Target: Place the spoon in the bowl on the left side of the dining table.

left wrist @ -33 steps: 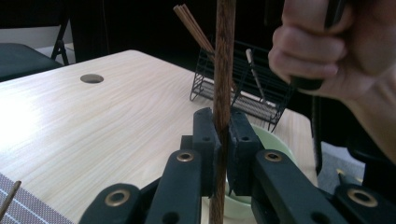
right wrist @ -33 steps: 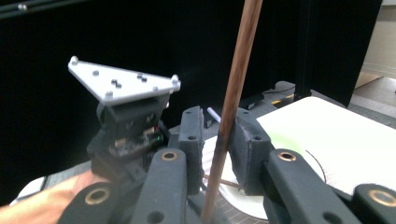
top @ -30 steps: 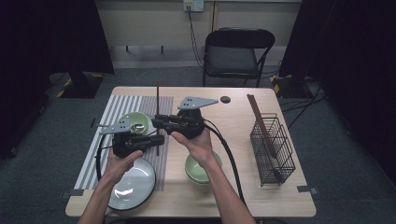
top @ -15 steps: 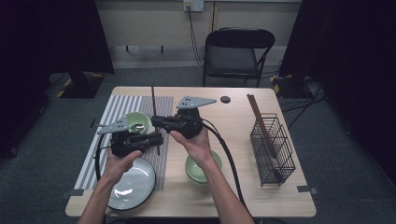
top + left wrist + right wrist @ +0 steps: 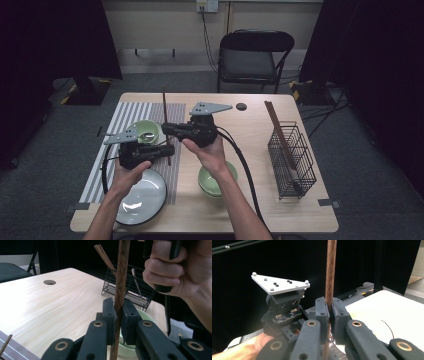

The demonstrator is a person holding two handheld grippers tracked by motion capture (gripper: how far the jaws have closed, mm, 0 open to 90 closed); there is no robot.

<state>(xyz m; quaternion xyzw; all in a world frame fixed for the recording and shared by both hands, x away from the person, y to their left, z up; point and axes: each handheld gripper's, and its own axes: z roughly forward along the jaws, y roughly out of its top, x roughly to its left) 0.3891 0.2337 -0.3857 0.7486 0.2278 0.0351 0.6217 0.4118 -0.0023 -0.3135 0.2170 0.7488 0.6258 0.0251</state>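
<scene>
The chopstick (image 5: 165,120), a slim dark-brown wooden rod, stood upright above the pale wood-grain desk (image 5: 250,125), pinched low by the left gripper (image 5: 168,150), whose jaws had just been closing on it, and higher by the right gripper (image 5: 167,130). The left gripper view showed a black wire basket (image 5: 130,288) of chopsticks beyond; the right gripper view showed the left gripper's grey three-cornered plate (image 5: 279,284).

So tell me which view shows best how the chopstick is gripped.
The left gripper view: the left gripper has its jaws pinched on the upright wooden chopstick, close and sharp. The right gripper view shows the right gripper clamped on it too. In the high view it is a thin dark stick between both grippers.
</scene>
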